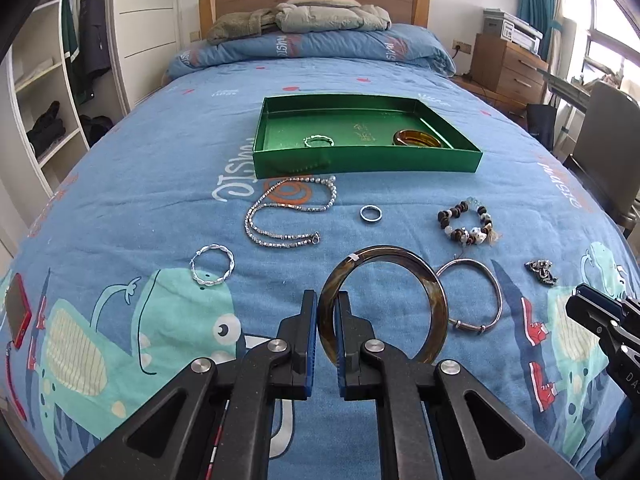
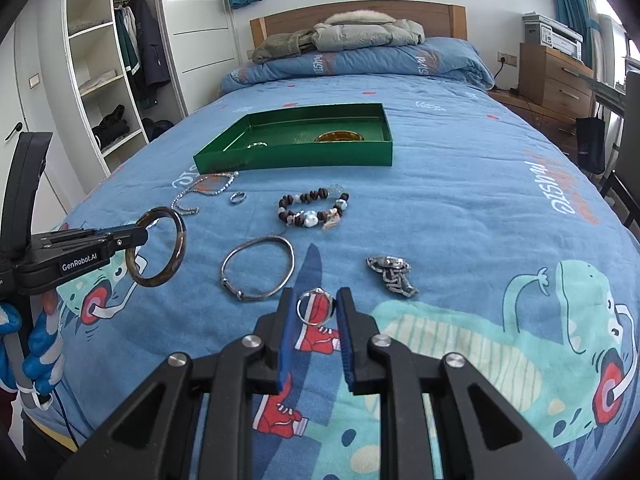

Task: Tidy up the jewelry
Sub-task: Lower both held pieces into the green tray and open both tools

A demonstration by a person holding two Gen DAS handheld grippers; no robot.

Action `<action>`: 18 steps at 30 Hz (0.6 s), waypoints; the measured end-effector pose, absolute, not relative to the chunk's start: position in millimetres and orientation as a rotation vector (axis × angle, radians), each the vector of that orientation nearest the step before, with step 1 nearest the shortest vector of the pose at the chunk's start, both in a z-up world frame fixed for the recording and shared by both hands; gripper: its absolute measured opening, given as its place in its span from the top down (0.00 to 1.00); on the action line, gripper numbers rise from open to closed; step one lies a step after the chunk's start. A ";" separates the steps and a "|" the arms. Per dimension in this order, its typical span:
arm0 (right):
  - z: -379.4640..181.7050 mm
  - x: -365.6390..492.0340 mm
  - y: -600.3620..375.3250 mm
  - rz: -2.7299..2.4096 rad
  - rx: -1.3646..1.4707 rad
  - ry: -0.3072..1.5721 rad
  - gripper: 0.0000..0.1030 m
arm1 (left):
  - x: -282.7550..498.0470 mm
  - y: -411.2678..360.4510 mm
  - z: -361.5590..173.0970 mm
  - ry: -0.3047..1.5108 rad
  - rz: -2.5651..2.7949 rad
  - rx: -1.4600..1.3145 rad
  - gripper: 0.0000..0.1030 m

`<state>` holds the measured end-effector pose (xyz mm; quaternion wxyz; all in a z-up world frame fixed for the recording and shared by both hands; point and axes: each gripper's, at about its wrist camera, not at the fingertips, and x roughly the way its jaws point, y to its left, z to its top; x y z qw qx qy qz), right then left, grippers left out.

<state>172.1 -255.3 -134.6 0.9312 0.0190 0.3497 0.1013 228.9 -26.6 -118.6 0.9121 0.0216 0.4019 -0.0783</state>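
My left gripper [image 1: 328, 300] is shut on a brown marbled bangle [image 1: 436, 300] and holds it above the bed; it also shows in the right wrist view [image 2: 180, 248]. My right gripper [image 2: 314, 300] is open around a small silver ring [image 2: 316, 307] on the blanket. A green tray [image 1: 360, 166] lies further up the bed, holding an amber bangle [image 1: 418, 139] and a twisted silver ring [image 1: 319, 141]. On the blanket lie a silver necklace [image 1: 280, 212], a ring [image 1: 371, 213], a beaded bracelet [image 1: 468, 222], a thin silver bangle [image 1: 476, 294], a twisted silver hoop [image 1: 212, 266] and a chain [image 2: 394, 274].
The blue patterned blanket [image 1: 160, 184] covers the bed, with a folded duvet and coats at the headboard [image 1: 312, 20]. A red phone [image 1: 18, 312] lies at the left edge. Shelves stand at left, a wooden dresser [image 1: 504, 68] and a chair at right.
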 end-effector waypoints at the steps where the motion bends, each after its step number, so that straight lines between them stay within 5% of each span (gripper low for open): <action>1: -131.7 173.6 -256.3 0.208 0.039 0.710 0.82 | 229.5 -26.4 -115.2 0.818 -0.162 0.045 0.92; 18: -67.1 320.0 -259.4 0.210 0.016 0.589 0.82 | 374.0 -18.2 -60.3 0.688 -0.122 0.015 0.92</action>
